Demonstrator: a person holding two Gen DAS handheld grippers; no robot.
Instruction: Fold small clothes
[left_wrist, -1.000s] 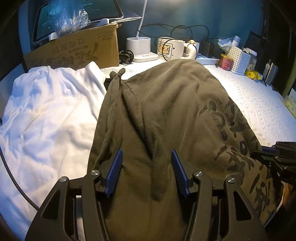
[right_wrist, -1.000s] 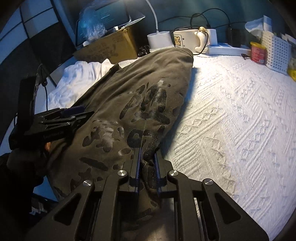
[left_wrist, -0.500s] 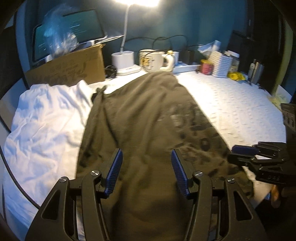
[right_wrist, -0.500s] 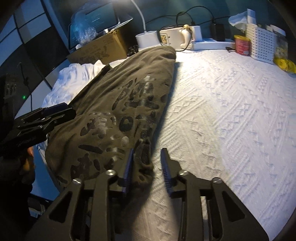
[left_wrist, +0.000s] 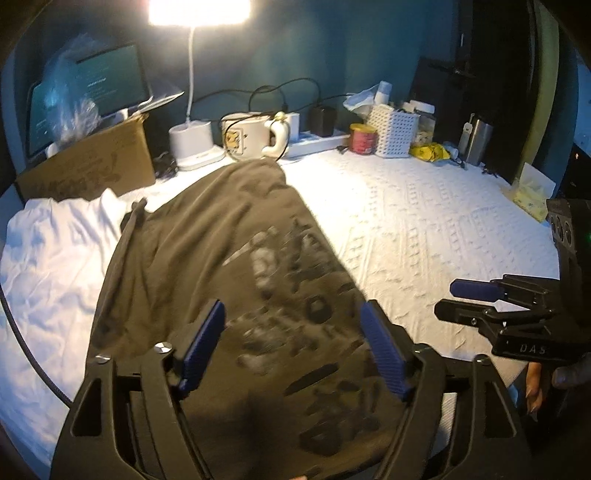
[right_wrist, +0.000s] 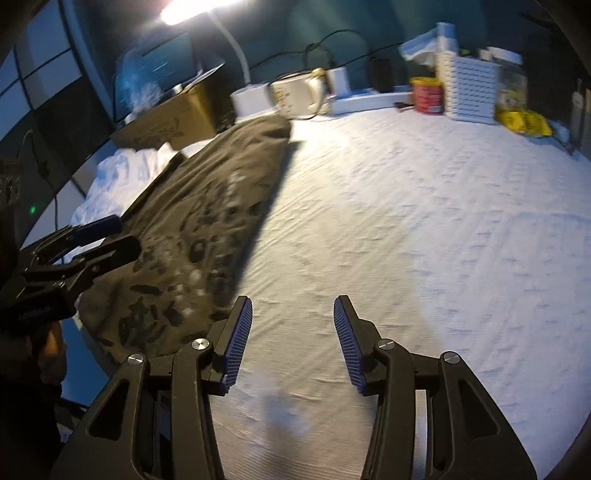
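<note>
Left wrist view: the left hand-held gripper (left_wrist: 291, 347) was opening, jaws wide, gripping nothing; one olive garment (left_wrist: 221, 258) lay flat on the desk (left_wrist: 424, 236) below and between its fingers. One white garment (left_wrist: 55, 266) lay just beside it.

Right wrist view: the right hand-held gripper (right_wrist: 293, 341) was opening over bare desk; the olive garment lay just left of its fingers, untouched. Two garments, two grippers.
</note>
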